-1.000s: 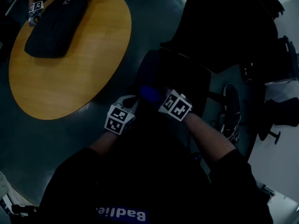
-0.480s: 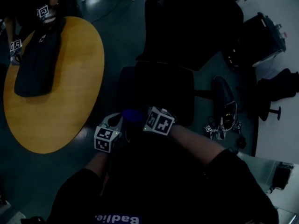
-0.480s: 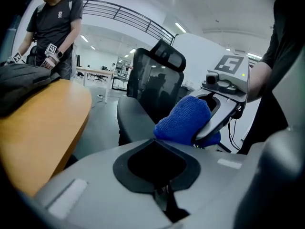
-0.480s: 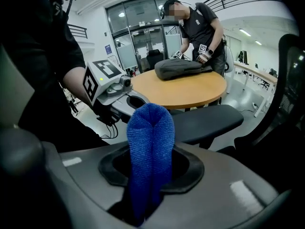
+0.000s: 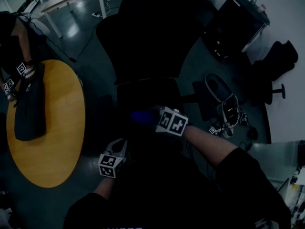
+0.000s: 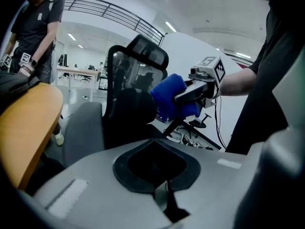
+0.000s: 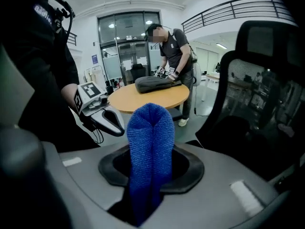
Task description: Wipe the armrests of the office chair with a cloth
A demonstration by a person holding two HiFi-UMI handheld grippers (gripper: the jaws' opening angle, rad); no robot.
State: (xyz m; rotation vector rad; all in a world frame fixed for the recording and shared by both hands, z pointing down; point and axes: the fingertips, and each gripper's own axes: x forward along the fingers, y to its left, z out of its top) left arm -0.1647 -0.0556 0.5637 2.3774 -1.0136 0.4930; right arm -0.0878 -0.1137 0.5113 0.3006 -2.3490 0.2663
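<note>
The black office chair (image 5: 150, 37) stands straight ahead of me, its seat (image 5: 147, 97) just beyond my grippers. My right gripper (image 5: 153, 118) is shut on a folded blue cloth (image 5: 142, 117) and holds it over the seat's near edge. The cloth (image 7: 150, 147) sticks up between the jaws in the right gripper view. My left gripper (image 5: 120, 148) hangs lower left, apart from the cloth, jaws together with nothing in them. From the left gripper view, the cloth (image 6: 169, 97) and right gripper (image 6: 193, 94) sit before the chair's mesh back (image 6: 131, 75). The armrests are too dark to make out.
A round wooden table (image 5: 52, 147) lies at the left with a black bag (image 5: 28, 111) on it. Another person (image 5: 19, 56) works there with grippers. Shoes and cables (image 5: 228, 109) lie on the floor at the right, and a black case (image 5: 236, 23) stands behind them.
The view has swung so the chair's back is now straight ahead and the table sits further left. My left gripper has dropped down-left, away from the cloth. The right gripper still holds the cloth.
</note>
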